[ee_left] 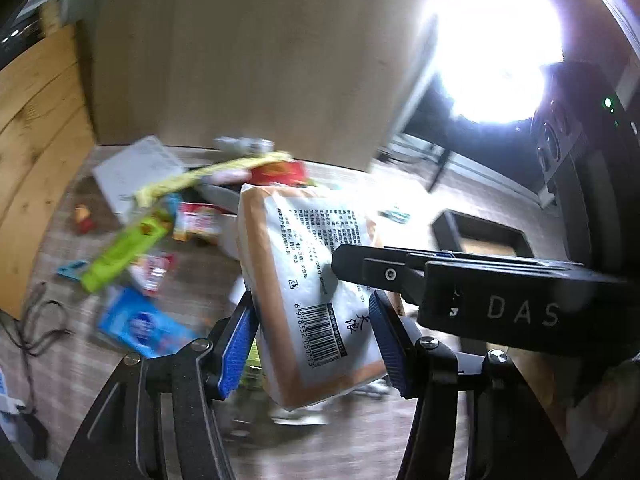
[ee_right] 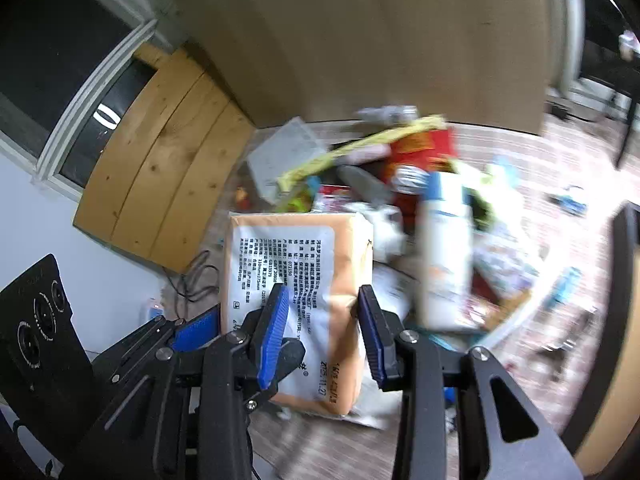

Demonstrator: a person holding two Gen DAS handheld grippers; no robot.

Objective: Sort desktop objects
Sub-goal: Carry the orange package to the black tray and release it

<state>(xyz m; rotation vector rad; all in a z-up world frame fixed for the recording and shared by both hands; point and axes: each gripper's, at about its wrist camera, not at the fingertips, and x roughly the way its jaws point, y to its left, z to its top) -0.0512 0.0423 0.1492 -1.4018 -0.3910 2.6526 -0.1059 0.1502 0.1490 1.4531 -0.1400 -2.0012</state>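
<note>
An orange and white tissue pack (ee_left: pixel 304 264) with a barcode hangs lifted above the cluttered wooden floor. My left gripper (ee_left: pixel 314 340) is shut on its near end, blue pads pressing both sides. My right gripper (ee_right: pixel 323 336) is shut on the same tissue pack (ee_right: pixel 300 248), clamping its narrower edge. In the left wrist view the right gripper's black finger (ee_left: pixel 360 268) reaches across the pack from the right. A blue pad (ee_right: pixel 196 328) of the left gripper shows at the pack's lower left in the right wrist view.
Below lies a blurred pile: a green packet (ee_left: pixel 128 248), a blue pack (ee_left: pixel 136 324), a red box (ee_right: pixel 424 144), a white bottle (ee_right: pixel 444 248), a white sheet (ee_left: pixel 136 168). A black tray (ee_left: pixel 480 232) sits right, a pale board (ee_left: pixel 260 52) behind, a cable (ee_left: pixel 40 320) left.
</note>
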